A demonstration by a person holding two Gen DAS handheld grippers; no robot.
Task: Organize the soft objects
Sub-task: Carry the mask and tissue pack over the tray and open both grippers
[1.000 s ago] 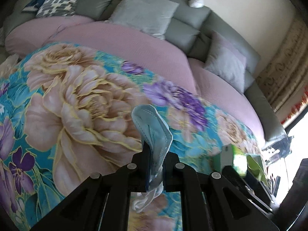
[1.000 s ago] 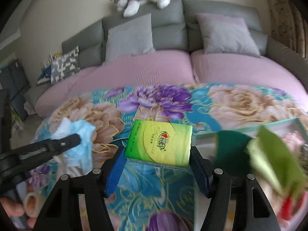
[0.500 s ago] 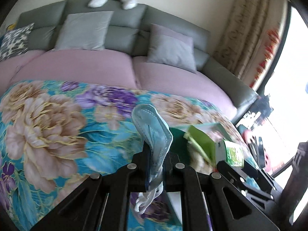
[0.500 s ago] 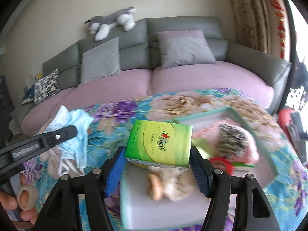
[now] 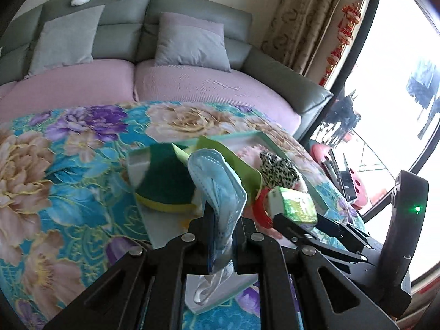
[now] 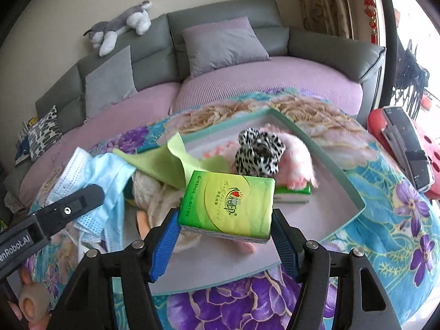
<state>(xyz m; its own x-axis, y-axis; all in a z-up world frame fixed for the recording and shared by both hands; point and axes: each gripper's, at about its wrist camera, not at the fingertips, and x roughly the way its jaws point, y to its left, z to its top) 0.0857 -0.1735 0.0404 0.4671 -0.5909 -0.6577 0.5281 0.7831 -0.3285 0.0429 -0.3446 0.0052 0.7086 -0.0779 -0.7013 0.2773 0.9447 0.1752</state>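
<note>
Right wrist: right tongs [image 6: 224, 236] clamp tissue pack [image 6: 229, 205] over tray [image 6: 354, 189] — left tongs [image 5: 223, 225] pinch face mask [image 5: 220, 176] alongside.

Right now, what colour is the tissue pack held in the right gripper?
The tissue pack is bright green and yellow-green; the right wrist view shows it best.

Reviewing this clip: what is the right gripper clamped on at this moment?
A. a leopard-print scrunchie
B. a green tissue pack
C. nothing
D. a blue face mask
B: the right gripper has its blue pads pressed on both sides of the green tissue pack, above the tray; the left gripper holds the blue face mask.
</note>
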